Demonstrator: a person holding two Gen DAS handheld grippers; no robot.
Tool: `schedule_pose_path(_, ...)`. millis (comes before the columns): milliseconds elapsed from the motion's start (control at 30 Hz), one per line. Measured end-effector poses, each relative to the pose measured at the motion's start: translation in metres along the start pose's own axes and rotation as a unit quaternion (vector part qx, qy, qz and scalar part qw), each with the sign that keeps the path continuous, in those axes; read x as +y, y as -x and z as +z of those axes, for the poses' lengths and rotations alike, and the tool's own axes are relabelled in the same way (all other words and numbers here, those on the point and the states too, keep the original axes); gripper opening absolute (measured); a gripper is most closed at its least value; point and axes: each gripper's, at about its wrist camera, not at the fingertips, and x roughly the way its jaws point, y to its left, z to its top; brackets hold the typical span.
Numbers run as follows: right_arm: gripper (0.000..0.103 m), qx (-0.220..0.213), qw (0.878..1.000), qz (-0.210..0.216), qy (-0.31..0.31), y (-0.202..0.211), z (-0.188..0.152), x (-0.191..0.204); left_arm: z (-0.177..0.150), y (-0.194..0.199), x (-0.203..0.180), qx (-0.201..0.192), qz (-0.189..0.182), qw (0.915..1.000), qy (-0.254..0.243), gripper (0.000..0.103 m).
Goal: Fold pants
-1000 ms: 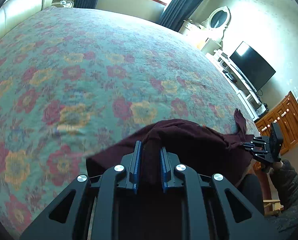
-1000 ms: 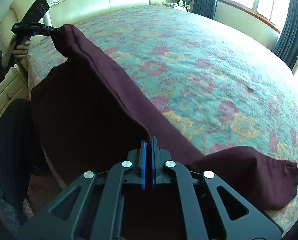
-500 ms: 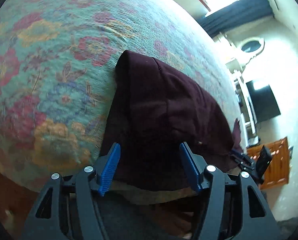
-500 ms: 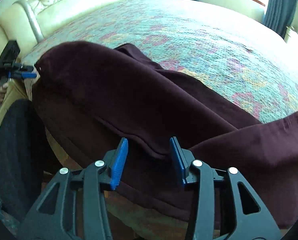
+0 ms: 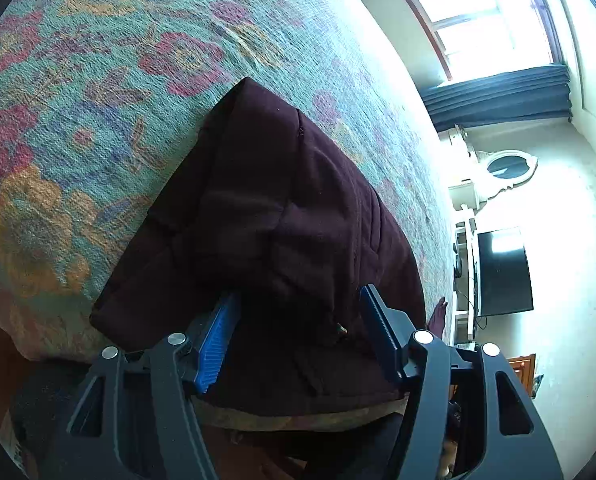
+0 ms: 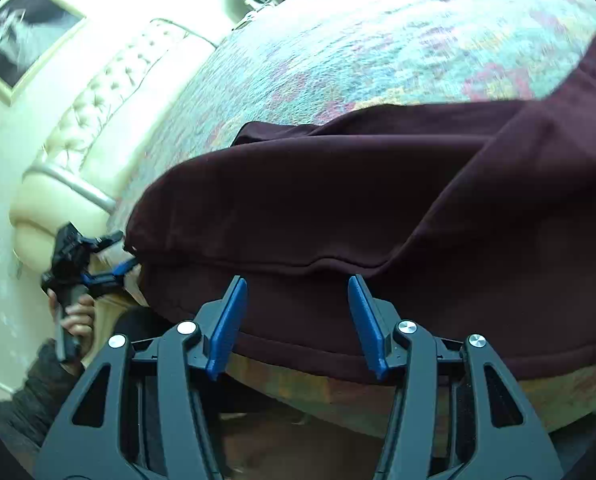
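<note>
The dark maroon pants [image 5: 298, 200] lie folded over on the floral bedspread [image 5: 98, 80], at the near edge of the bed. My left gripper [image 5: 298, 320] stands open over the near hem, its blue pads apart and not pressing the cloth. In the right wrist view the pants [image 6: 338, 200] spread across the bed, one leg running off to the right. The jaws of my right gripper [image 6: 296, 312] are opening; the folded hem lies just beyond them, untouched. A hand holds the left gripper [image 6: 120, 252] at the pants' left end.
A cream tufted headboard [image 6: 98, 92] and a framed picture [image 6: 18, 36] are at the left. A TV [image 5: 502, 272], a white mirror dresser [image 5: 506, 168] and a curtained window [image 5: 478, 12] lie beyond the bed. The bed's side drops off just below the pants.
Both grippers were shut on the lifted pants and have let go. The pants now lie folded on the bed. Both grippers rolled, sank toward the bed edge and opened.
</note>
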Motion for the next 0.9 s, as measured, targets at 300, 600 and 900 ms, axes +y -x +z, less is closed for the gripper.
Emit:
schedule_pose_path(300,0.054,-0.043,0.988,-0.007,-0.151,0.004,-0.004,-0.029,0.017,-0.01,0.009,-0.014,-0.008,0.9976,0.067,0.062)
schedule_pose_path(600,0.006,-0.082,0.974,-0.044,-0.205,0.003,-0.006,-0.043,0.019,-0.013,-0.018,-0.026,0.03,0.9982,0.045,0.026)
schedule_pose_path(900,0.004,-0.093,0.974,-0.017,-0.205,0.043,-0.028,-0.045,-0.008,0.009,-0.008,-0.005,0.104,0.994,0.032,0.022)
